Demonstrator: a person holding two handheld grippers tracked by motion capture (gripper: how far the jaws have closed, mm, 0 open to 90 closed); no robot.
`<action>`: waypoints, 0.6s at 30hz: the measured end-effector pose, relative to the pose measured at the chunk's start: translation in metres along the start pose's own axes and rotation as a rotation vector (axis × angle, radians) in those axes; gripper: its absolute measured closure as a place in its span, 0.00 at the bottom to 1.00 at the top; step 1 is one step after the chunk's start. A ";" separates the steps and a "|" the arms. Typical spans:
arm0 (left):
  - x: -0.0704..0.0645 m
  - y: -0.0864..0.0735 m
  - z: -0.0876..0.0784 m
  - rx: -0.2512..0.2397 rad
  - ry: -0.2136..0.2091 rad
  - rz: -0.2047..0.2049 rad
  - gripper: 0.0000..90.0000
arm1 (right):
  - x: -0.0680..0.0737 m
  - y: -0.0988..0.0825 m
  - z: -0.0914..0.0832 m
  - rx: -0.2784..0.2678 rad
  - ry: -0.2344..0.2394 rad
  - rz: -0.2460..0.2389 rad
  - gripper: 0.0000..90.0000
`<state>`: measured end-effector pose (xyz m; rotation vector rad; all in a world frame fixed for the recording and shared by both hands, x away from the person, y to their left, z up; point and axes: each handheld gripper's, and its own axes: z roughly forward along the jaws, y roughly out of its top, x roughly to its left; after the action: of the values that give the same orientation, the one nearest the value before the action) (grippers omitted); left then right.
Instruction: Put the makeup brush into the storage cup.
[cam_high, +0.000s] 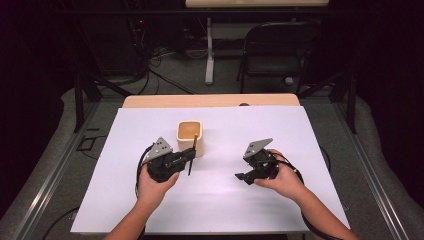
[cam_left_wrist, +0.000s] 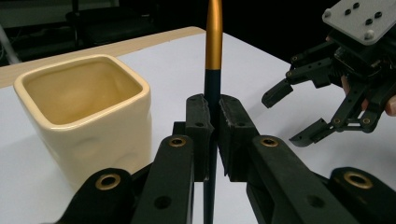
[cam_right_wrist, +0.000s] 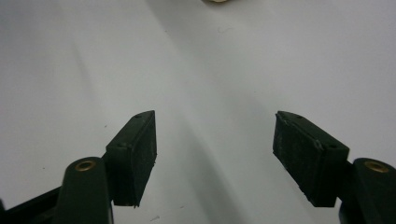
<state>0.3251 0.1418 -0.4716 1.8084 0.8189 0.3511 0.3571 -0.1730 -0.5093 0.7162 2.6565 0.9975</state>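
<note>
A slim pen (cam_left_wrist: 214, 42) with a gold upper part and a dark lower shaft stands upright between the pads of my left gripper (cam_left_wrist: 212, 119), which is shut on it. In the high view the left gripper (cam_high: 187, 156) holds the pen (cam_high: 192, 159) right beside a cream square cup (cam_high: 190, 136). The cup (cam_left_wrist: 84, 116) is empty and sits just left of the jaws in the left gripper view. My right gripper (cam_high: 241, 176) hovers low over the white sheet to the right of the cup, jaws wide open with nothing between them (cam_right_wrist: 215, 140). It also appears open in the left gripper view (cam_left_wrist: 292, 114).
A white sheet (cam_high: 225, 210) covers most of the wooden table (cam_high: 210, 101). Behind the table stand a folding chair (cam_high: 272, 50) and a table leg (cam_high: 209, 50), with cables on the floor. Dark frame rails run along both sides.
</note>
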 end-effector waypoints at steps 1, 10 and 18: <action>0.000 0.001 0.000 -0.006 0.001 -0.002 0.92 | 0.000 -0.002 0.000 -0.009 -0.006 0.005 0.33; 0.003 0.010 -0.003 -0.035 0.005 0.006 0.92 | 0.003 -0.012 -0.001 -0.070 -0.023 0.046 0.33; 0.007 0.025 -0.004 -0.059 0.019 0.033 0.92 | 0.007 -0.016 0.000 -0.111 -0.020 0.049 0.33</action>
<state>0.3371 0.1440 -0.4482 1.7679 0.7847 0.4102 0.3452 -0.1796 -0.5205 0.7665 2.5550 1.1350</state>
